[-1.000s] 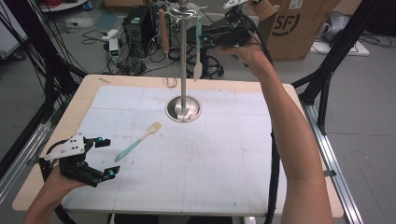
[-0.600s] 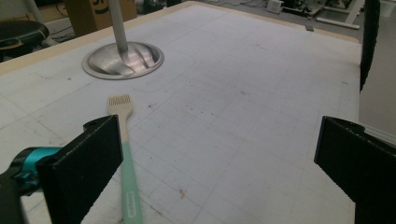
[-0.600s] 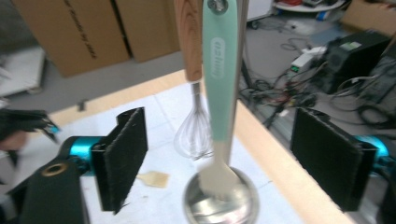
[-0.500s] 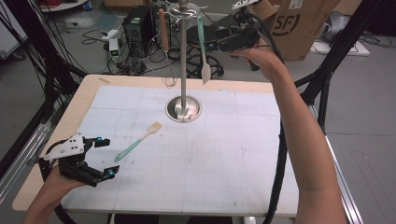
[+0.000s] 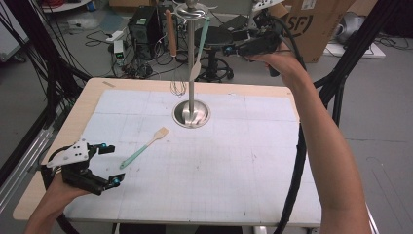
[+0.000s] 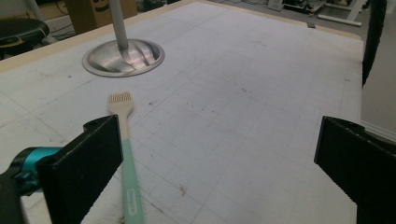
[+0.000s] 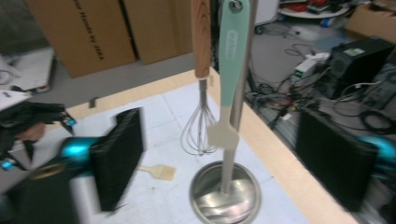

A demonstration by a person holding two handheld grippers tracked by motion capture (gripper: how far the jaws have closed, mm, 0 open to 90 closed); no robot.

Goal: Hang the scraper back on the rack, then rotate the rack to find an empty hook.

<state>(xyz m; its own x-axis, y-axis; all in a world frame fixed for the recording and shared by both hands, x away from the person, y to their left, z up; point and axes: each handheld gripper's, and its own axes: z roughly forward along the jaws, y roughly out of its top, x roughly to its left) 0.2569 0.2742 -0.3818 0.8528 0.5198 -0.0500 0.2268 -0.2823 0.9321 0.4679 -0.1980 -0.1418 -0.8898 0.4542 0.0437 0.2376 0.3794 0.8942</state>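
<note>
A teal-handled spatula (image 5: 202,36) hangs from the top hook of a metal stand (image 5: 191,63), free of any grip. In the right gripper view the spatula (image 7: 229,70) hangs beside a wooden-handled whisk (image 7: 200,93). My right gripper (image 5: 230,46) is held high just right of the stand. Its jaws have just been opening and stand open, with nothing pressed between them. A teal-handled brush (image 5: 143,147) lies flat on the mat. My left gripper (image 5: 113,165) rests open at the front left, and the brush handle (image 6: 126,154) lies by its left jaw.
The stand's round steel base (image 5: 192,113) sits at the back middle of the white grid mat (image 5: 243,161). Behind the table are a stool (image 5: 214,39), computer cases, cables and cardboard boxes (image 5: 311,24). A black cable trails down past the table's right edge.
The right gripper's jaws opened off the spatula handle, and the hand drew back a little to the right. The spatula now hangs on its own, closer to the pole. The left gripper stayed put.
</note>
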